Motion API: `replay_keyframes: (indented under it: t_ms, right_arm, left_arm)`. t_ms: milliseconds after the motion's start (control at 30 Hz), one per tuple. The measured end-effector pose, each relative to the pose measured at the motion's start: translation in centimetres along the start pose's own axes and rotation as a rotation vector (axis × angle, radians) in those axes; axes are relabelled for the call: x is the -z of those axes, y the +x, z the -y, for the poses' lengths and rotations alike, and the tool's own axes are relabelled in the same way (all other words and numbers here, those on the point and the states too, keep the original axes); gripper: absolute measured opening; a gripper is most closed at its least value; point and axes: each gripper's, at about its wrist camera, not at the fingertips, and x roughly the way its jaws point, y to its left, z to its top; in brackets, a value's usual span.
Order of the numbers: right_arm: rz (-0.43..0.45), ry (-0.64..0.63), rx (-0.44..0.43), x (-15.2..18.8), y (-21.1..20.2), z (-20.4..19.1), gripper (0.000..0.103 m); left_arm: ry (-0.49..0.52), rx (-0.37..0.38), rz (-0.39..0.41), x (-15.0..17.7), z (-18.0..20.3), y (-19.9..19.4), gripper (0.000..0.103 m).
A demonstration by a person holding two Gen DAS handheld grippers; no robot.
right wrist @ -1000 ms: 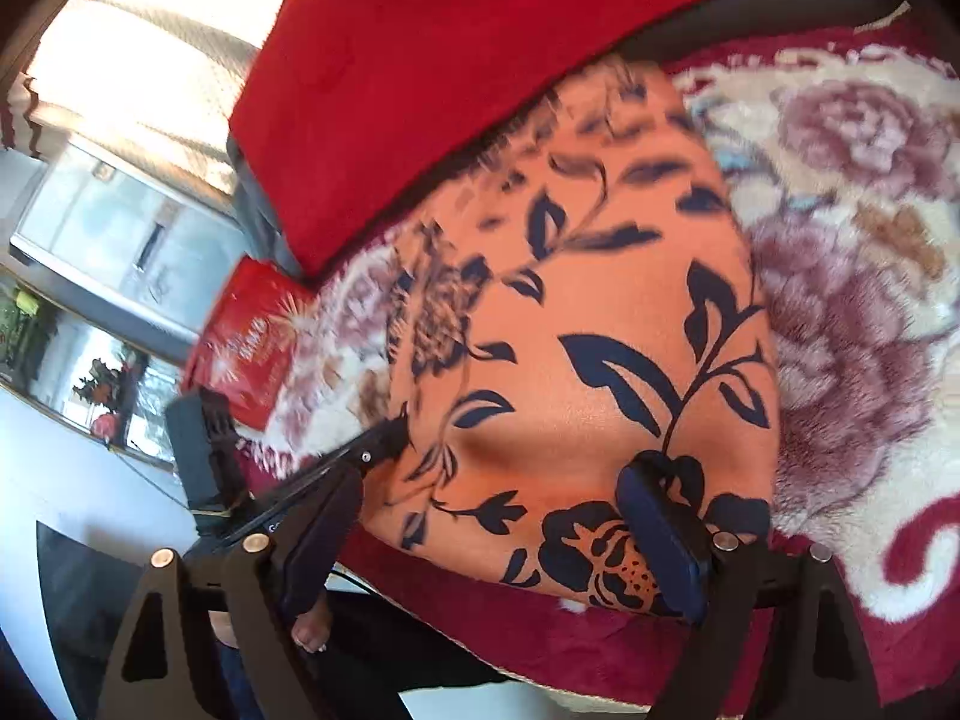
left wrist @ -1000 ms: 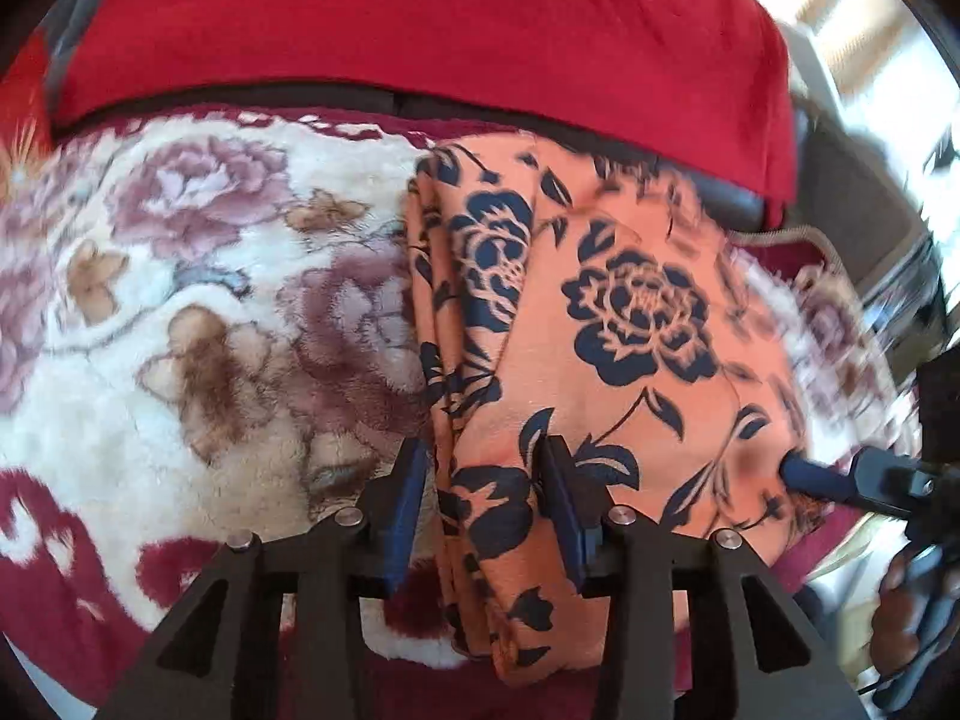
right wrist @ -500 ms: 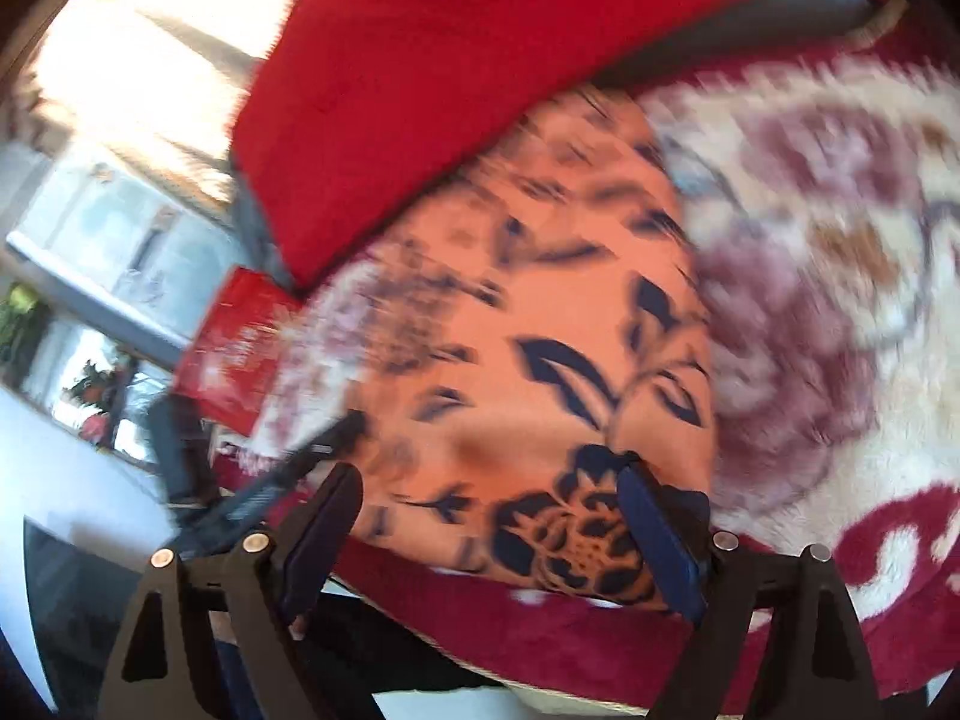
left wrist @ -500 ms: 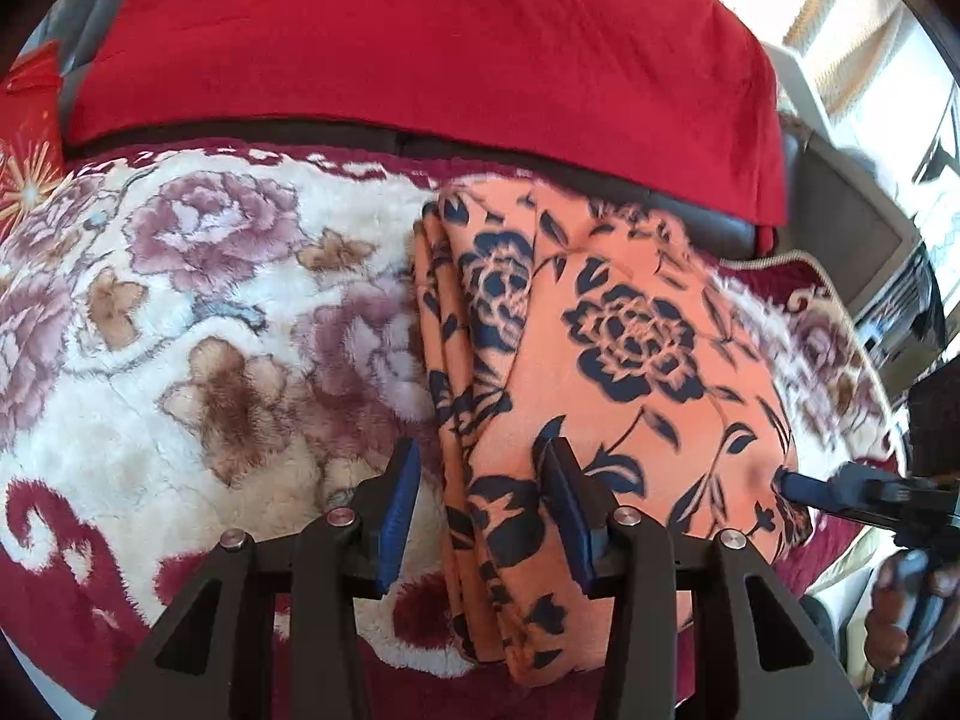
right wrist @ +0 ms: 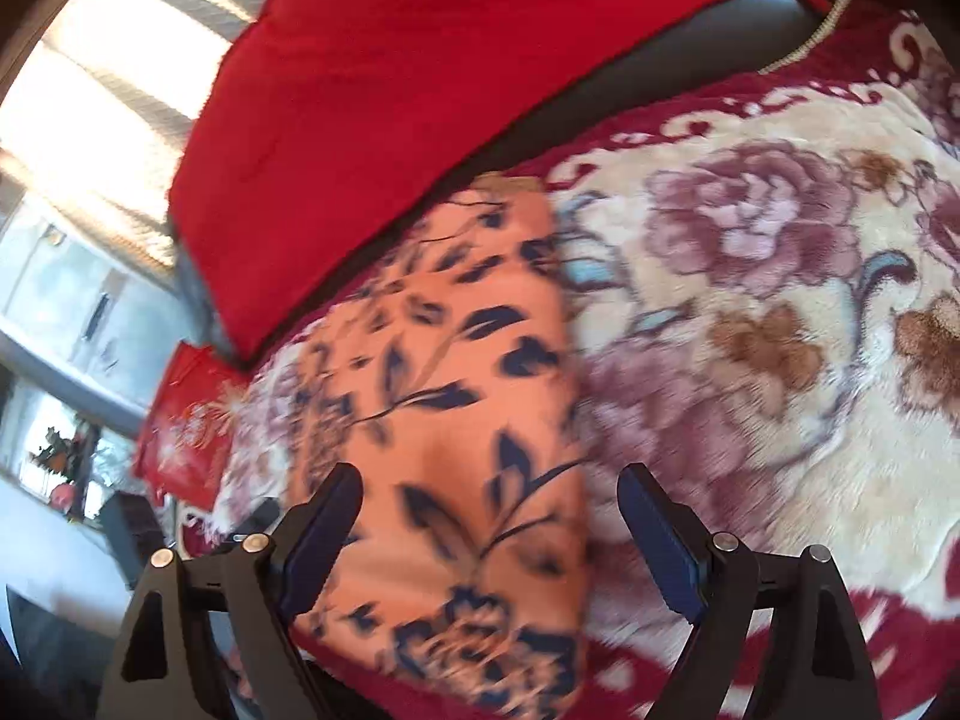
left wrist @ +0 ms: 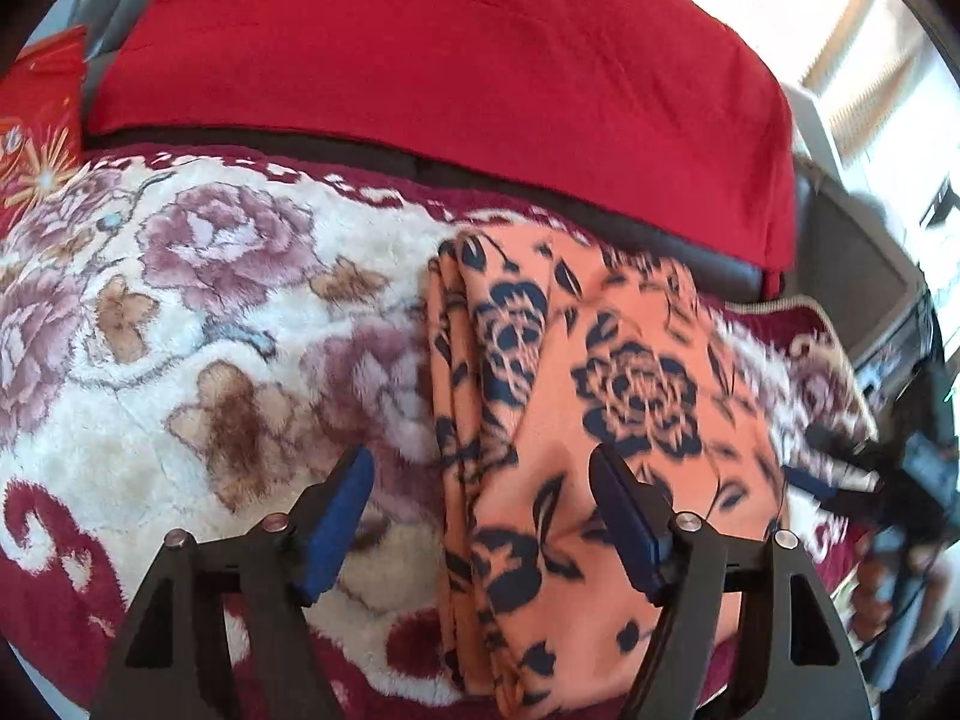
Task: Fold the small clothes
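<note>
An orange garment (left wrist: pixel 630 390) with navy flowers lies folded into a long stack on the plush blanket. My left gripper (left wrist: pixel 480 468) stands over its near left edge. Its jaws are opening wide, with the layered fold between them and neither pad touching it. In the right wrist view the same garment (right wrist: pixel 456 360) looks blurred. My right gripper (right wrist: pixel 492 486) is open above its near end, holding nothing. The garment's edge towards the blanket falls between the two fingers. In the left wrist view, one of the right gripper's fingertips (left wrist: pixel 807 480) shows blurred at the garment's right side.
The cream and maroon floral blanket (left wrist: pixel 210 330) covers the seat and spreads wide beside the garment (right wrist: pixel 750 300). A red cover (left wrist: pixel 450 60) drapes the backrest behind it. A red patterned cushion (right wrist: pixel 180 420) lies at the far end. A hand shows blurred at the right (left wrist: pixel 870 594).
My left jaws, close around the folded edge before, have spread wide apart. My right gripper, still open, has swung sideways, so more blanket now shows beside the garment.
</note>
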Motion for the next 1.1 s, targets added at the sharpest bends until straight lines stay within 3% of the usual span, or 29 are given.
replay_keyframes:
  t_ms: [167, 300, 400, 500, 567, 600, 633, 700, 733, 800, 933, 1100]
  right_arm:
    - [-0.042, -0.01, -0.007, -1.2, 2.0, 0.8, 0.089]
    - [-0.062, -0.03, -0.016, -1.9, 3.6, 1.2, 0.089]
    - [-0.068, -0.044, -0.017, -2.0, 4.4, 0.8, 0.09]
    - [-0.08, -0.073, -0.039, -1.9, 5.1, 0.2, 0.09]
    - [-0.093, -0.135, -0.005, -1.5, 5.7, -0.9, 0.086]
    - [-0.098, -0.163, -0.007, -1.3, 5.9, -1.4, 0.074]
    - [-0.102, -0.177, -0.005, -1.3, 6.1, -1.8, 0.071]
    - [-0.086, -0.193, -0.008, -1.4, 5.6, -2.4, 0.052]
    - [-0.076, -0.202, -0.008, -1.6, 5.1, -2.7, 0.048]
    - [-0.045, -0.23, -0.018, -1.9, 3.6, -3.6, 0.04]
    - [0.033, -0.309, -0.034, -3.2, -0.1, -5.8, 0.039]
    - [0.152, -0.358, -0.032, -7.3, -5.0, -7.3, 0.039]
  left_arm:
    - [-0.036, 0.049, -0.041, -1.1, 0.1, 1.3, 0.076]
    - [-0.084, 0.097, -0.098, -1.6, -0.2, 3.2, 0.092]
    - [-0.133, 0.123, -0.202, -0.8, -0.4, 5.7, 0.092]
    - [-0.167, 0.168, -0.21, -0.7, -0.9, 6.3, 0.092]
    - [-0.161, 0.181, -0.215, -0.6, -1.0, 6.4, 0.083]
    - [-0.142, 0.208, -0.216, -0.6, -0.7, 6.4, 0.065]
    - [-0.131, 0.225, -0.218, -0.7, -0.6, 6.4, 0.052]
    - [-0.104, 0.242, -0.208, -1.0, 0.0, 5.9, 0.038]
    - [-0.101, 0.24, -0.203, -1.1, 0.1, 5.6, 0.033]
    - [-0.096, 0.238, -0.179, -1.5, 0.6, 4.9, 0.03]
    - [-0.032, 0.253, -0.114, -3.2, 3.5, 3.3, 0.028]
    - [0.073, 0.267, 0.0, -7.7, 9.5, 1.4, 0.028]
